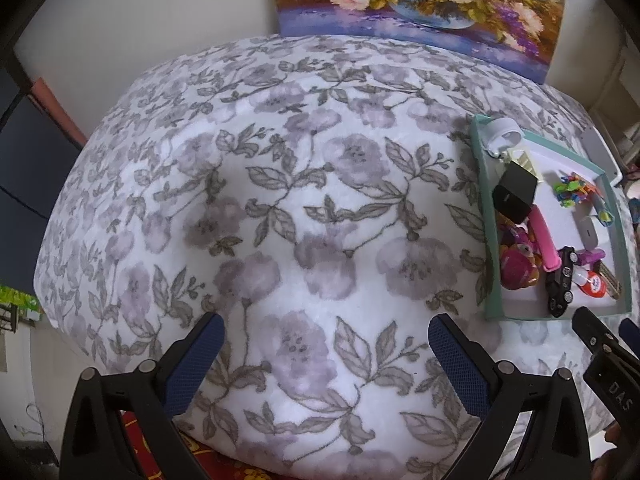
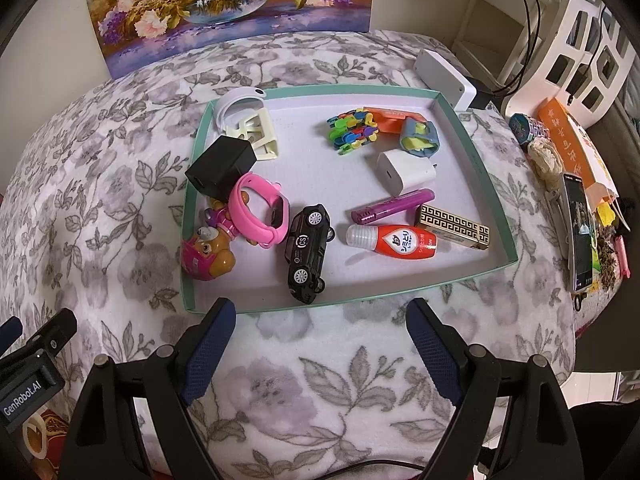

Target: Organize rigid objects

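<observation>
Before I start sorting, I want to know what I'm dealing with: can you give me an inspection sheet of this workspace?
Surface: floral blanket, mostly bare in front of the left tool.
Job's things: a green-rimmed tray holds a toy car, pink watch, black charger, white charger, purple tube, red-and-white bottle, patterned gold box, bear toy and coloured clips.
Clutter: phone and orange packet right of the tray.
Grippers: left tool open, empty; right tool open, empty, just short of the tray.
Cables: black leads by the white shelf.
Surroundings: flower painting against the wall.
</observation>
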Demonstrator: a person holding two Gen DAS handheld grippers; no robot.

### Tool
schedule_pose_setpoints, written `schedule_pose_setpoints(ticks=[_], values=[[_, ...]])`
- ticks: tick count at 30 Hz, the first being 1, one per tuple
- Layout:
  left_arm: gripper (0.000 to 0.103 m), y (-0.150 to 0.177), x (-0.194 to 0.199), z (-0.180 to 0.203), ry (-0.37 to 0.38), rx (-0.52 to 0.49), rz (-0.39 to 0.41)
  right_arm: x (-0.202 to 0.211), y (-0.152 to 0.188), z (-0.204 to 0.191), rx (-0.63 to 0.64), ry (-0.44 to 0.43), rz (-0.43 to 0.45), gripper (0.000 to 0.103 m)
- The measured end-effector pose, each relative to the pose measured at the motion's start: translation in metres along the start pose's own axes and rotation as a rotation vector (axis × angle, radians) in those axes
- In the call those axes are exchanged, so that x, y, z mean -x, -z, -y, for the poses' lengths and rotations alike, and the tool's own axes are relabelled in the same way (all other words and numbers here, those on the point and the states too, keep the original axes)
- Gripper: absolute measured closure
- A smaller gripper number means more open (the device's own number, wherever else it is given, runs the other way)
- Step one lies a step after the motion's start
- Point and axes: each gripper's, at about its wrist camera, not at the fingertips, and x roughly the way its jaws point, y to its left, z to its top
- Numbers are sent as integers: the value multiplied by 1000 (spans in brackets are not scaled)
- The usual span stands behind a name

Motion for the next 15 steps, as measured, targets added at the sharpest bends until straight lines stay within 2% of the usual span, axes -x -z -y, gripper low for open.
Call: schedule_pose_setpoints(ticks=[15], values=[[0, -1, -1, 1, -1, 0, -13, -1, 0, -1, 4, 2, -4, 15]])
